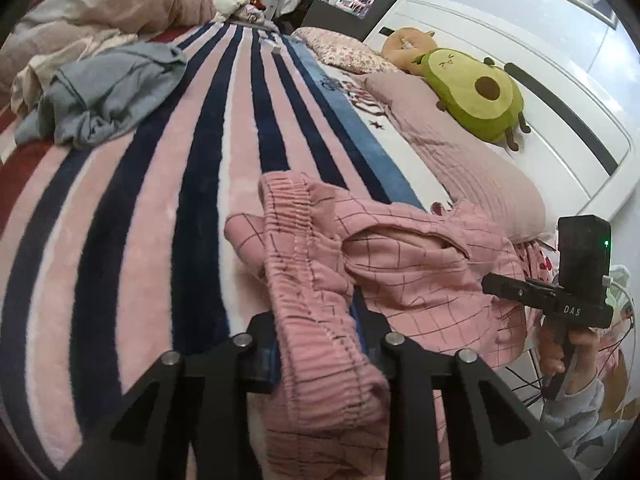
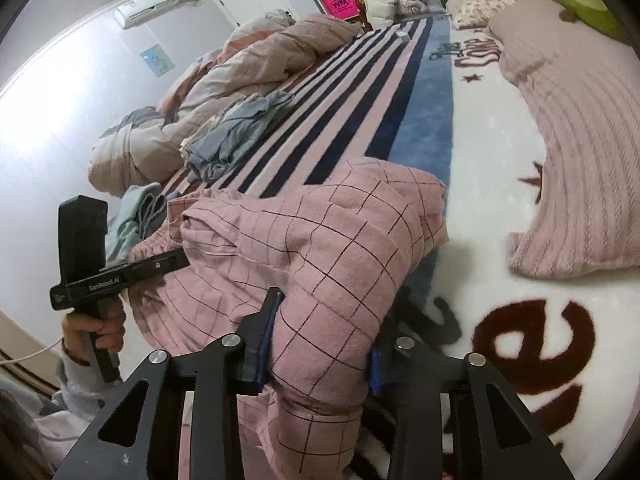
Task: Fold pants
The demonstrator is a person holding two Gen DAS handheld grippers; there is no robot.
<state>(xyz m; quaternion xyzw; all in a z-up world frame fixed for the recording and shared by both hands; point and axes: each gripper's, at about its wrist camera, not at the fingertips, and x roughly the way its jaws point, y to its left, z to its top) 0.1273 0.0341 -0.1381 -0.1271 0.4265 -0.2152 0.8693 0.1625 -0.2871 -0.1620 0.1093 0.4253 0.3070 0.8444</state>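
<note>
Pink checked pants (image 1: 408, 264) lie bunched on the striped blanket (image 1: 160, 208). My left gripper (image 1: 320, 344) is shut on the ribbed elastic waistband (image 1: 312, 320), which runs between its fingers. In the right wrist view the pants (image 2: 320, 240) form a raised heap, and my right gripper (image 2: 320, 344) is shut on a thick fold of the checked fabric. Each view shows the other gripper held by a hand: the right one (image 1: 560, 300) at the right edge, the left one (image 2: 104, 268) at the left.
A grey-blue garment (image 1: 108, 92) lies crumpled on the blanket farther off, beside a beige duvet (image 1: 100, 12). A pink pillow (image 1: 460, 152), an avocado plush (image 1: 472, 92) and the white headboard (image 1: 560, 92) are on the right.
</note>
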